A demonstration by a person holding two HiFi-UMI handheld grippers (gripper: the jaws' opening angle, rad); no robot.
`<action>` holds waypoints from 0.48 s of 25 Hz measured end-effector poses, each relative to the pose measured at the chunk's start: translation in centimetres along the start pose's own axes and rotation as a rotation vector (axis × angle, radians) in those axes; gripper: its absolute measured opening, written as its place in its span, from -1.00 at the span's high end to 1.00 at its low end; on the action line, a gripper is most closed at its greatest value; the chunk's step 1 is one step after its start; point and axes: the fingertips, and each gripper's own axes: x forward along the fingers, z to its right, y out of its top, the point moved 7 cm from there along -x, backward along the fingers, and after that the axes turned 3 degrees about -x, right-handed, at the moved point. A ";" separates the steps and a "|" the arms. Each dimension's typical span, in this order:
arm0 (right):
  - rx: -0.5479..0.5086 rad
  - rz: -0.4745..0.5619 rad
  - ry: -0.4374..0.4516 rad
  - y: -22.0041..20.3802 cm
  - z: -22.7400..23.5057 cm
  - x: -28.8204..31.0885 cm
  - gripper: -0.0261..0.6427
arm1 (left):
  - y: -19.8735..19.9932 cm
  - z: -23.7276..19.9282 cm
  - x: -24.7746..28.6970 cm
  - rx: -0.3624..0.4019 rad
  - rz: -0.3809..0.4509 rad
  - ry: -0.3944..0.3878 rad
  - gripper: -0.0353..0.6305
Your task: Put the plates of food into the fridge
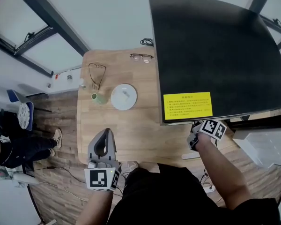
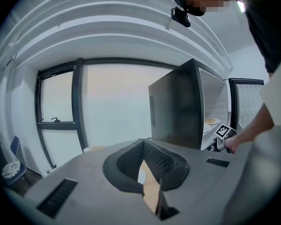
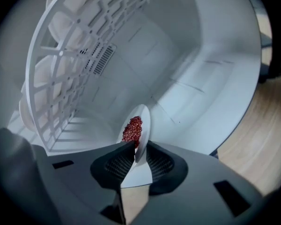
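Observation:
A white plate (image 3: 143, 117) carrying red food (image 3: 132, 128) stands edge-on between my right gripper's (image 3: 137, 147) jaws, inside the white fridge compartment (image 3: 187, 55). Both pads touch the plate's rim. In the head view the right gripper (image 1: 196, 137) reaches under the black-topped fridge (image 1: 215, 50), its fingertips hidden. A second white plate (image 1: 123, 96) sits on the wooden table (image 1: 136, 135). My left gripper (image 1: 103, 136) hovers over the table's near edge, jaw tips together and holding nothing. The left gripper (image 2: 141, 162) view shows the fridge (image 2: 182, 107) with another plate of food (image 2: 210, 121) inside.
A white lattice shelf (image 3: 65, 69) fills the left of the compartment. On the table are a green cup (image 1: 98, 97) and two pairs of glasses (image 1: 141, 57) (image 1: 97, 74). A yellow label (image 1: 187, 106) marks the fridge top. A person (image 1: 11, 144) sits at far left.

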 end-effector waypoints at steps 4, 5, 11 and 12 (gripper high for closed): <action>-0.206 0.027 -0.113 1.0 -0.6 0.5 0.49 | 0.7 -0.5 -0.6 0.019 0.003 0.011 0.88; -0.252 0.028 -0.136 1.1 -0.7 0.6 0.43 | 0.8 -0.6 -0.7 0.022 0.004 0.014 0.88; -0.423 0.075 -0.263 1.6 -0.5 -0.3 0.26 | 1.2 -0.6 -1.2 0.031 0.022 0.007 0.88; -0.435 0.094 -0.267 1.8 -0.5 -0.6 0.26 | 1.3 -0.5 -1.1 0.032 0.027 0.002 0.88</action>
